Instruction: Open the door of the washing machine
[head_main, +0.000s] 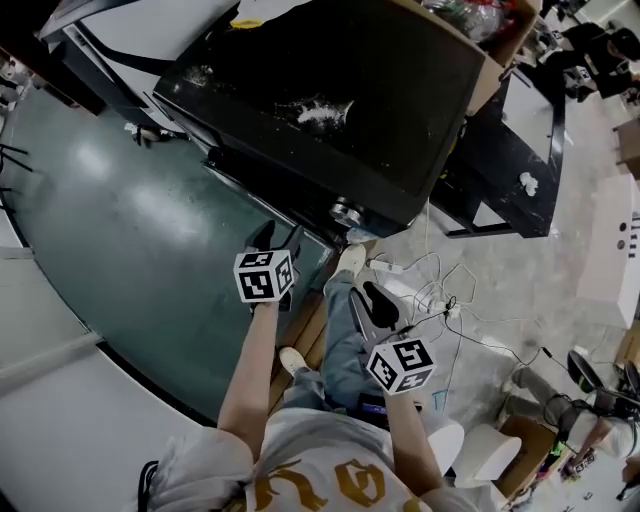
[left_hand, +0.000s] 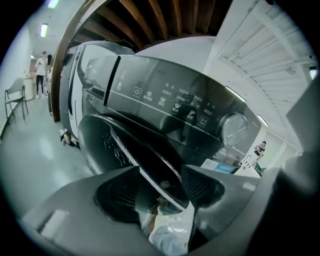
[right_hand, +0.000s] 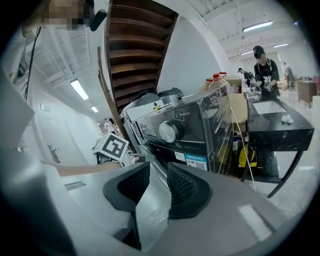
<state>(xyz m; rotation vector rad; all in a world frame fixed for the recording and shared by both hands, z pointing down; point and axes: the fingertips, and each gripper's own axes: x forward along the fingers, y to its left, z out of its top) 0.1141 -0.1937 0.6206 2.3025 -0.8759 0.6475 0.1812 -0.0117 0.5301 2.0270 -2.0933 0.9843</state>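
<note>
In the head view, the washing machine (head_main: 340, 100) was seen from above, its dark top standing just beside the left edge of the black bench (head_main: 520, 140). The left gripper (head_main: 278, 238) was held against the machine's front, well apart from the bench. The right gripper (head_main: 368, 296) was held nearer the person, off the bench's near-left corner. White cables (head_main: 440, 290) were noted on the floor below the bench's near edge. In the left gripper view, the jaws were found well apart, and the thin edge of the dark, curved door (left_hand: 125, 145) was seen running slantwise between them, nearer the right-hand pad (left_hand: 200, 186). Contact with either pad could not be established. The control panel (left_hand: 165, 100) was recorded above the door, with the knob (left_hand: 234, 129) towards its right end. In the right gripper view, the jaws were found parted by a modest gap with nothing gripped. A pale grey surface seen in that gap could not be identified. Beyond, the left gripper's marker cube (right_hand: 113, 148) was seen at the machine's front, and the bench's left edge lay close beside the machine.
</note>
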